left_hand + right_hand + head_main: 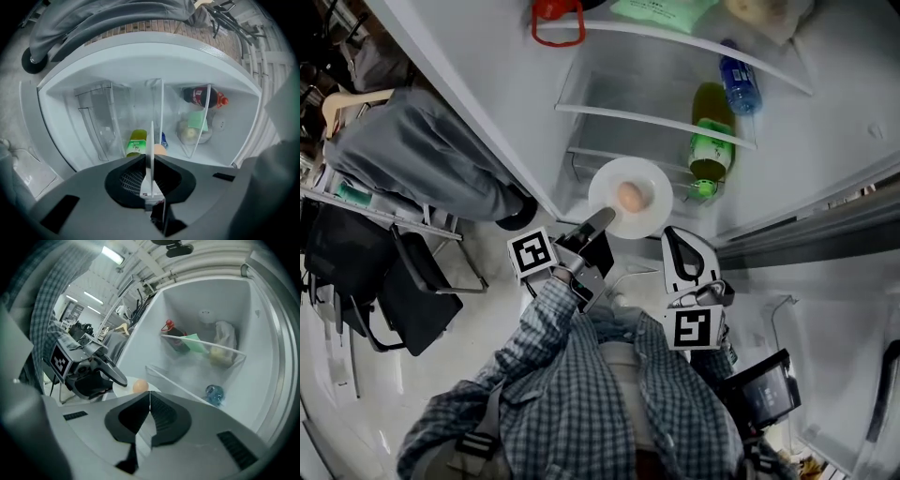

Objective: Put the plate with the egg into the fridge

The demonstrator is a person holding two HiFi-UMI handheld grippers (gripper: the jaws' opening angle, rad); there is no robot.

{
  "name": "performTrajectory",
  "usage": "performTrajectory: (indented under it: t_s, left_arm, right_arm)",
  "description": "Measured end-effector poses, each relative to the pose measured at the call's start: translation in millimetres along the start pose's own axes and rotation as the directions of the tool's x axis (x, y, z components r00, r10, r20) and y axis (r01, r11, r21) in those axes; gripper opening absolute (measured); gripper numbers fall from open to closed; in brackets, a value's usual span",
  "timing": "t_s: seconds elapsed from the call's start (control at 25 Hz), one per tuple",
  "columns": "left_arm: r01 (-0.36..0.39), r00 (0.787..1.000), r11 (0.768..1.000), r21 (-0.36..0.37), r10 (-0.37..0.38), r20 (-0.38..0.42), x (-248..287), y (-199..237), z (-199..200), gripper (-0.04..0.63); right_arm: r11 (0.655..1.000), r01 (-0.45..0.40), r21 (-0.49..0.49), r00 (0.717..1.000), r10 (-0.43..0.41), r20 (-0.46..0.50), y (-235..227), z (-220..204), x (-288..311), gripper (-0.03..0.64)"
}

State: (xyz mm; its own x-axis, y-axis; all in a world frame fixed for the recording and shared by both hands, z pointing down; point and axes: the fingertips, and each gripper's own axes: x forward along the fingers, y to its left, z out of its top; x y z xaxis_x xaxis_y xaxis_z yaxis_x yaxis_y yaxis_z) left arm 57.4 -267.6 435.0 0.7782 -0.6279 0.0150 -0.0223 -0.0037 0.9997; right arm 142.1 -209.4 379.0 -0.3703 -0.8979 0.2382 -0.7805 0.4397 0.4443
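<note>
ahead of me: an open fridge (825, 141) with a white interior and clear shelves, seen steeply from above.
floor: pale and smooth below the fridge front (487, 319).
room to the left: a chair under grey cloth (422, 159) and dark chair frames beside it; in the right gripper view i see ceiling strip lights and more clutter behind.
fridge contents: a green bottle (710, 141) and a blue bottle (737, 84) at the right side; a red-capped dark bottle (204, 97) and bagged food on higher shelves.
plate (609, 187): white and round, in the air at the fridge's open front; i cannot tell whether it reaches over a shelf.
egg (629, 195): sits near the middle of the plate.
left gripper (602, 220): points level into the fridge, jaws clamped on the plate's near rim, which shows edge-on between them in its own view.
right gripper (673, 234): just right of the plate and apart from it, tipped slightly down, jaws closed together with nothing between them.
arms: both in plaid sleeves (544, 356), reaching forward side by side.
</note>
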Motion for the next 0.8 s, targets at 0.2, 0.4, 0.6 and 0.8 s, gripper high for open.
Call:
performTrajectory:
  t_s: [0.2, 0.4, 0.6, 0.8]
  left_arm:
    - [-0.01, 1.0, 1.0, 0.0, 0.01, -0.025, 12, 0, 14, 0.037]
    - [-0.011, 0.999, 1.0, -0.007, 0.01, -0.048, 22, 1, 24, 0.037]
    - [-0.014, 0.998, 1.0, -0.018, 0.013, -0.056, 30, 4, 30, 0.037]
    - [-0.06, 0.997, 0.998, -0.002, 0.06, -0.043, 40, 18, 36, 0.037]
  right_arm:
    - [0.977, -0.002, -0.214, 0.997, -0.015, -0.074, 4, -8, 17, 0.006]
    - [0.938, -0.043, -0.344, 0.99, -0.007, -0.143, 11, -16, 31, 0.008]
    - [0.942, -0.054, -0.332, 0.986, -0.002, -0.165, 13, -20, 42, 0.009]
    - [0.953, -0.026, -0.303, 0.986, -0.024, -0.162, 6, -20, 46, 0.011]
